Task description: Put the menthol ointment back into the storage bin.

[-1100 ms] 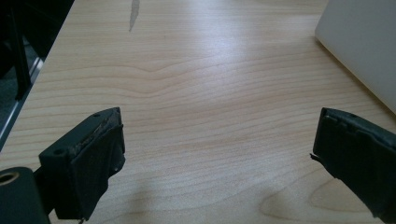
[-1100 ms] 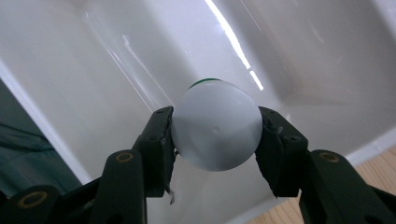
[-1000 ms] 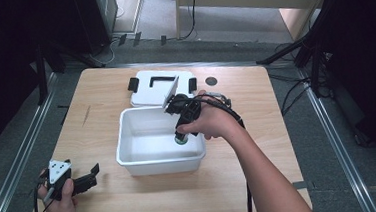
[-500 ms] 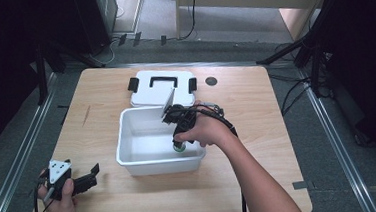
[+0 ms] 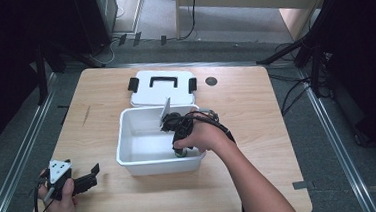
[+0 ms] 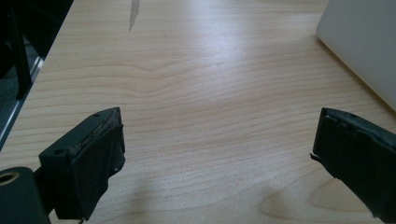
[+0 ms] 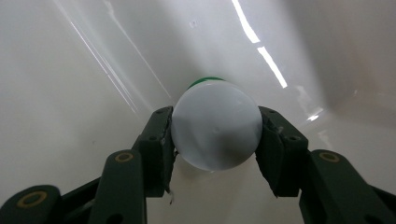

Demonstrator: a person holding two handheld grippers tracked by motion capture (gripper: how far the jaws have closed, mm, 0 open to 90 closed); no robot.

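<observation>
My right gripper (image 7: 214, 140) is shut on a white bottle with a green end (image 7: 215, 129), seen bottom-first, with both pads pressing its sides. In the high view that right gripper (image 5: 180, 149) points down into a white plastic bin (image 5: 128, 135) at its front right corner, and the bottle (image 5: 180, 153) shows as a dark green spot near the bin floor. My left gripper (image 5: 88, 179) rests low over the table's front left, jaws open. In the left gripper view its jaws stand wide apart over bare wood, left gripper (image 6: 224, 163) holding nothing.
The bin's white lid (image 5: 162, 86) with black clips and handle lies behind the bin. A dark round hole (image 5: 211, 81) is in the tabletop to the lid's right. A corner of the bin (image 6: 364, 42) shows at the upper right of the left gripper view.
My right hand has sunk lower into the bin with the bottle and shifted slightly toward the front wall. The left hand has stayed still.
</observation>
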